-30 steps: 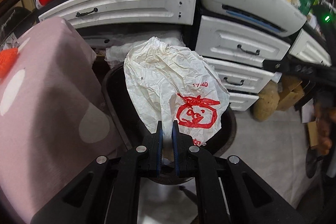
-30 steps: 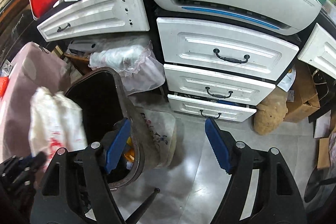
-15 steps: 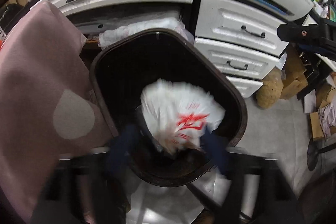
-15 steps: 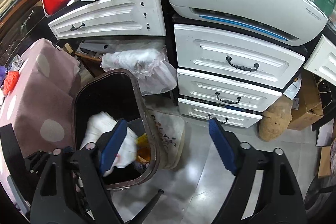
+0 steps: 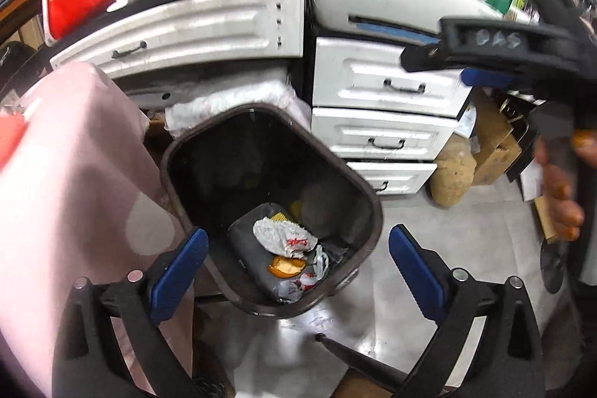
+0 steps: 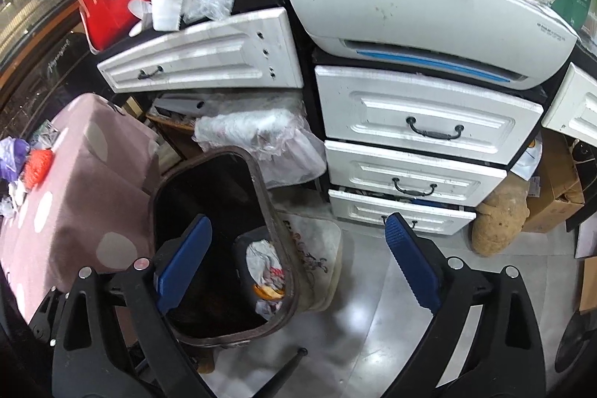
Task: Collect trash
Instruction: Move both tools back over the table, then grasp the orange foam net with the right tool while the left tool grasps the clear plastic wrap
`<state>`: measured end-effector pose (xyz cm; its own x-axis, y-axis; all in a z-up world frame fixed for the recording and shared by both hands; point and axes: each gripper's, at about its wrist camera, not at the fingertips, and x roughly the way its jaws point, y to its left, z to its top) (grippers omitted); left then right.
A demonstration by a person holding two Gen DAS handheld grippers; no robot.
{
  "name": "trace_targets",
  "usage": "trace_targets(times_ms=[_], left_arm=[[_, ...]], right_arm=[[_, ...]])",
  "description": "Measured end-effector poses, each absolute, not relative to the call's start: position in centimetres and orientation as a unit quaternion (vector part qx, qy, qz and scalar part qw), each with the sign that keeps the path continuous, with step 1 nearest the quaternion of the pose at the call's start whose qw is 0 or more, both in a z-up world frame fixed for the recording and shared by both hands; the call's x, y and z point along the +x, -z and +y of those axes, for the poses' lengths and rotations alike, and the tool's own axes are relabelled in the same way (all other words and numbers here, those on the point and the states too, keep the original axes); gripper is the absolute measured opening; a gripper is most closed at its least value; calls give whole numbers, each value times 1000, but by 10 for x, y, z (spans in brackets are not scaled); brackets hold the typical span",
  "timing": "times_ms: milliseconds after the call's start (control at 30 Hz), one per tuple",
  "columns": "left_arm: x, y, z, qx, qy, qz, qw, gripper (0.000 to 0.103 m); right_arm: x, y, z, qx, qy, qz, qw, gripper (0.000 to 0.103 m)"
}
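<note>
A second ago my left gripper (image 5: 298, 271) pinched the white bag (image 5: 285, 235); now its jaws are spread, empty, and the bag lies crumpled in the bin (image 5: 369, 200) — red print unreadable. Right gripper (image 6: 298, 265) also spread, holding nothing. I count three stacked drawers (image 6: 421, 122) beside the bin — one printer (image 6: 429, 13) on top, label illegible.

Bright indoor light, floor (image 6: 373, 334) glare, fisheye-warped edges (left view blurred)
</note>
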<state>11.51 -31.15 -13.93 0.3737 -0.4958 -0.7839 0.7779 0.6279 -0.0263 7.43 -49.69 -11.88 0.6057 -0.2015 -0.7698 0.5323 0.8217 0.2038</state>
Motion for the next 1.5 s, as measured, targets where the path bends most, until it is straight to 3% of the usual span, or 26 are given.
trace_targets(times_ms=[700,1333,1500], left_arm=[[140,36,-148,85,261,323,906,97],[215,36,29,-12,71,349,934,97],[237,38,55,-18,52,352,934,90]], right_arm=[[137,57,-357,132,39,350,927,94],[211,40,-227,44,-92,357,928,94],[242,40,-198,22,-119,366,923,94]])
